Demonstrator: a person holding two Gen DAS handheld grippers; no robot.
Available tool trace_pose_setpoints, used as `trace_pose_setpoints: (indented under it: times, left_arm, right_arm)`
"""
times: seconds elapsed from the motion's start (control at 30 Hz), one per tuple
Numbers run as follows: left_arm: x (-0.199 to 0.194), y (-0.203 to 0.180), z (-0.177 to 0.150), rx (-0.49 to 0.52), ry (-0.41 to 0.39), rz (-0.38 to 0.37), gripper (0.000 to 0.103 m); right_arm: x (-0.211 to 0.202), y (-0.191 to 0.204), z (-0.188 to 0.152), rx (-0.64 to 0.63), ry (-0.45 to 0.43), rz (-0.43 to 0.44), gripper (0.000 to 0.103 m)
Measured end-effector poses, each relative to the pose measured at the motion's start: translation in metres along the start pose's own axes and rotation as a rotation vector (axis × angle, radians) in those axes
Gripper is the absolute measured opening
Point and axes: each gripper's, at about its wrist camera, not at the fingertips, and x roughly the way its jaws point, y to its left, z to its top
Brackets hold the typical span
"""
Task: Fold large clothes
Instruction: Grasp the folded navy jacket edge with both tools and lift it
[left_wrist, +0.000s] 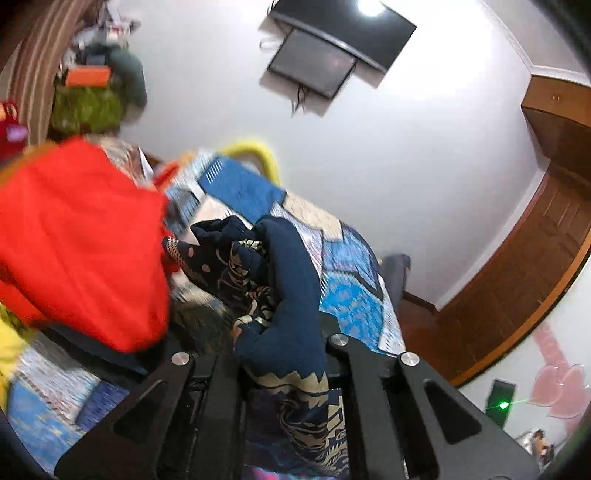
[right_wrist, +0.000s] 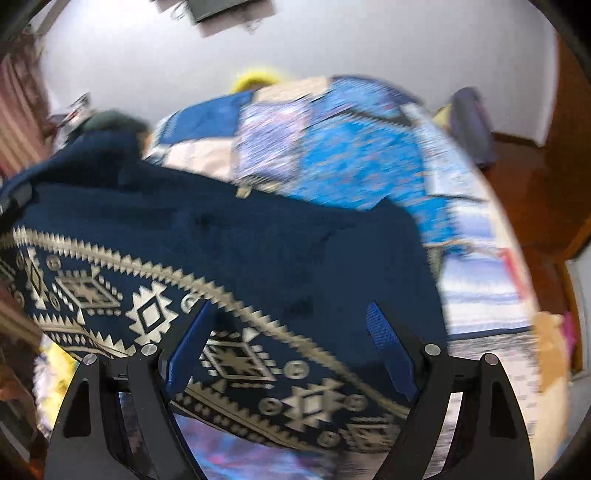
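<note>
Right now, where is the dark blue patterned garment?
The dark blue patterned garment is bunched in the left gripper, beside red cloth; in the right wrist view it spreads over the blue patchwork bedspread.

A home bedroom is shown: a patchwork-quilted bed (left_wrist: 347, 295) at centre, a wall-mounted television (left_wrist: 343, 37) above, a wooden door (left_wrist: 524, 266) at right.

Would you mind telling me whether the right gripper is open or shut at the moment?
Open. The right gripper has its blue pads wide apart, and the navy patterned garment lies spread beyond them.
</note>
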Motion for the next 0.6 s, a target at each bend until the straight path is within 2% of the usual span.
trace_pose_setpoints:
  times: [0.07,0.17,0.23,0.3,0.43,0.53,0.6]
  left_arm:
    - [-0.003,-0.001,0.005,0.043,-0.015,0.033,0.007]
    - [0.009,-0.001,0.002,0.077,0.013,0.069,0.007]
    - [0.023,0.001,-0.005,0.078,0.053,0.067,0.007]
    - [0.033,-0.004,-0.016,0.098,0.087,0.072,0.007]
    - [0.040,-0.026,-0.025,0.154,0.104,0.045,0.007]
    - [0.044,-0.057,-0.026,0.208,0.111,-0.011,0.007]
    - [0.044,-0.087,-0.033,0.274,0.117,-0.056,0.007]
  right_arm:
    - [0.018,0.022,-0.007,-0.047,0.033,0.038,0.082]
    - [0.051,0.043,-0.021,-0.074,0.122,0.090,0.085]
    - [0.068,0.045,-0.029,-0.071,0.142,0.085,0.090]
    - [0.070,0.052,-0.033,-0.124,0.132,0.068,0.092]
    - [0.047,0.045,-0.031,-0.151,0.146,0.082,0.088]
    - [0.012,0.014,-0.035,-0.081,0.073,0.063,0.088]
    - [-0.018,-0.020,-0.046,-0.018,0.011,0.014,0.089]
